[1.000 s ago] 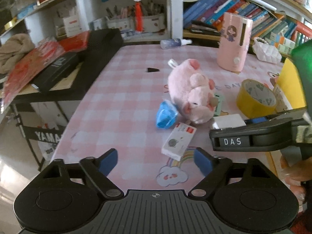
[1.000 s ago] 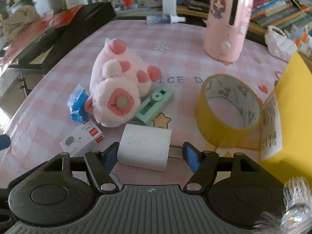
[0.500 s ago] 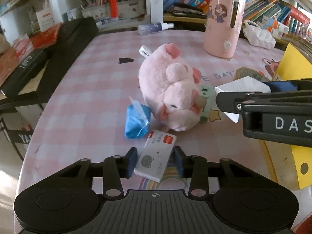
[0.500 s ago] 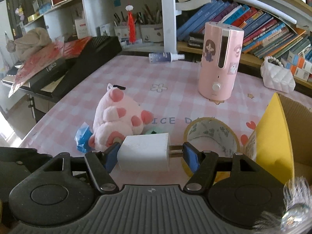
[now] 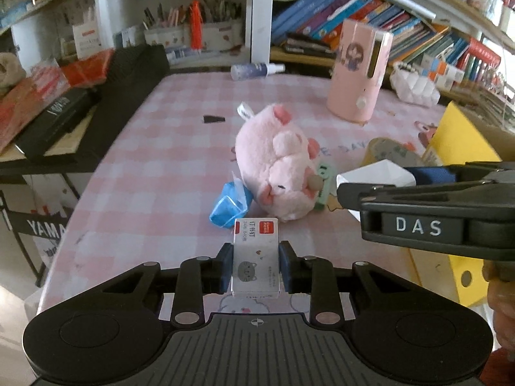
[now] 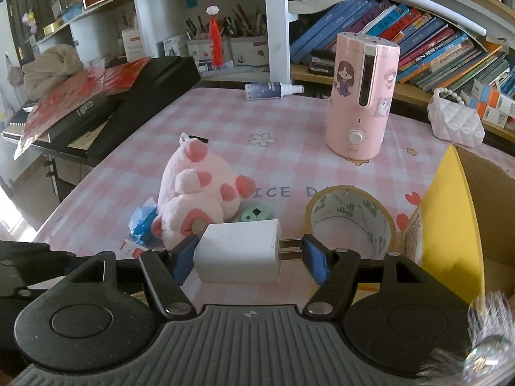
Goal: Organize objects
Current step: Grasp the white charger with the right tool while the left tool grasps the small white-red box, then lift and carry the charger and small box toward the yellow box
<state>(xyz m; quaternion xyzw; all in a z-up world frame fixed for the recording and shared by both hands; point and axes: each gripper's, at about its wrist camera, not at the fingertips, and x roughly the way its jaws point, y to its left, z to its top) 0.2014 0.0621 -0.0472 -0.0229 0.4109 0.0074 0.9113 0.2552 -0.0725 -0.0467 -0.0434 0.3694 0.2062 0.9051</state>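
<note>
In the left wrist view my left gripper (image 5: 256, 265) has its blue pads against both sides of a small white staple box (image 5: 256, 251) with a red label; its jaws are still closing on it. My right gripper (image 6: 251, 257) is shut on a white charger plug (image 6: 238, 259), one pad on the body and the other on the prongs, held above the table. That gripper also crosses the right of the left wrist view, with the charger plug (image 5: 375, 175) at its tip. A pink plush pig (image 6: 193, 193) lies mid-table.
Beside the pig lie a blue packet (image 5: 230, 206) and a green correction tape (image 6: 254, 214). A yellow tape roll (image 6: 351, 222) and an open yellow cardboard box (image 6: 450, 225) are at the right. A pink humidifier (image 6: 360, 96), spray bottle (image 6: 273, 90) and white purse (image 6: 455, 122) stand further back.
My left gripper went from open to closed around the staple box, which now sits straight between the pads. The right gripper rose off the table with the charger plug.
</note>
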